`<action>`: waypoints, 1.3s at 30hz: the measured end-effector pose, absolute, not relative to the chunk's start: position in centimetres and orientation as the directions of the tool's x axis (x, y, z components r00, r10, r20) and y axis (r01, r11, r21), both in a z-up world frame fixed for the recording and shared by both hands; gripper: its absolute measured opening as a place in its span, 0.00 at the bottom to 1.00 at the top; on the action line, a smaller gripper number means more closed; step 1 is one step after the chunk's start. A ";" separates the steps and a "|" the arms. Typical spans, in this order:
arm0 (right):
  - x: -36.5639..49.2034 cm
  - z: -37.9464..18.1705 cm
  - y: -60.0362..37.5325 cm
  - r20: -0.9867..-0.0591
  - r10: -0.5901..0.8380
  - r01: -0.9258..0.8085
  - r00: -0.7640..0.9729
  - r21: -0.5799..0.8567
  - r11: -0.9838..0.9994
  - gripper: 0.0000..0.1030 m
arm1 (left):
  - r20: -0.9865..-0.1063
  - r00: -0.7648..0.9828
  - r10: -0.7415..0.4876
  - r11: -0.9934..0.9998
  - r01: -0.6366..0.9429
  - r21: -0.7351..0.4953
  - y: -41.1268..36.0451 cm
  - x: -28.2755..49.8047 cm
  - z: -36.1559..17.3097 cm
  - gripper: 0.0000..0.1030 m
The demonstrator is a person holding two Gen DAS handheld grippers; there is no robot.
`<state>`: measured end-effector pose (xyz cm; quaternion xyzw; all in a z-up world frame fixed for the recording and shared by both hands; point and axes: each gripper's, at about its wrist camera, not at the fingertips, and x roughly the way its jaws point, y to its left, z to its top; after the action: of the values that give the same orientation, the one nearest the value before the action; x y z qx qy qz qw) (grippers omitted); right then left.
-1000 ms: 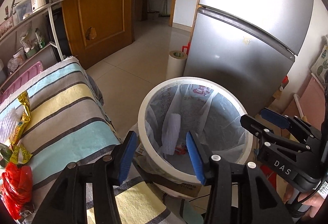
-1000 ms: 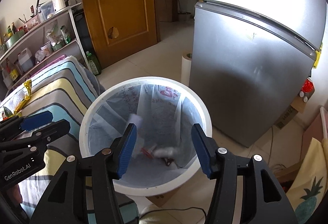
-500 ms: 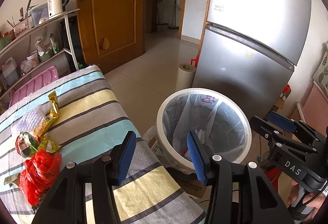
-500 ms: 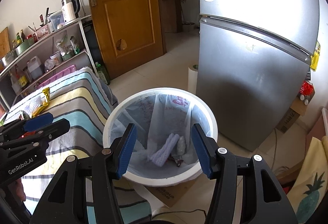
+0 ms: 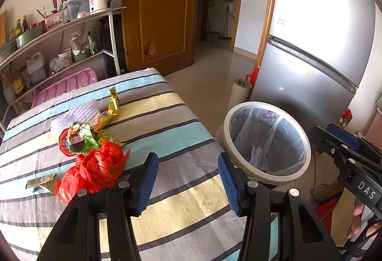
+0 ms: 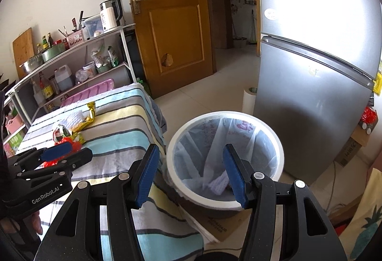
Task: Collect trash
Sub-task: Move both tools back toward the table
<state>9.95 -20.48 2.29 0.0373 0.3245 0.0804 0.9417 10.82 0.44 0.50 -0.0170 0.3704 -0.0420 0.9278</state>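
Note:
A white trash bin with a clear liner stands on the floor beside the striped table; white foam and wrappers lie inside it. On the table lie a red plastic bag, a green-and-red wrapper, a gold wrapper, a white foam net and a small flat packet. My left gripper is open and empty above the table's near right part. My right gripper is open and empty above the bin's near left rim.
A silver fridge stands behind the bin, with a paper roll on the floor beside it. A metal shelf with a kettle and bottles is at the left. A wooden door is behind. A cardboard sheet lies under the bin.
Both grippers have pulled back and up from over the bin. The left one has swung left over the table, bringing the pile of trash into view. Both stay open.

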 end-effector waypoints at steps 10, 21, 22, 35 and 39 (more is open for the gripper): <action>9.3 2.5 -15.4 -0.599 0.266 -0.239 0.755 0.127 0.963 0.55 | -0.669 0.743 -0.006 0.996 -0.054 -0.069 6.4 7.5 0.6 0.51; 9.4 1.7 -9.9 -0.617 0.337 -0.339 0.711 0.119 0.933 0.55 | -0.682 0.728 0.070 0.978 -0.185 -0.097 13.0 5.0 -0.6 0.54; 9.4 1.6 -9.4 -0.619 0.341 -0.347 0.707 0.116 0.931 0.55 | -0.683 0.727 0.072 0.977 -0.191 -0.100 13.5 4.8 -0.6 0.54; 10.4 -0.1 -2.9 -0.672 0.406 -0.463 0.620 0.104 0.880 0.55 | -0.697 0.708 0.110 0.957 -0.266 -0.119 19.2 3.5 -1.5 0.56; 11.2 -0.8 -0.7 -0.690 0.448 -0.498 0.569 0.145 0.855 0.55 | -0.703 0.700 0.124 0.949 -0.291 -0.122 20.8 3.2 -1.7 0.56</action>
<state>11.16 -0.75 -0.78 -0.0328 0.3800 0.2670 0.8850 3.24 20.76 -1.72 -0.1127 0.3703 0.1135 0.9150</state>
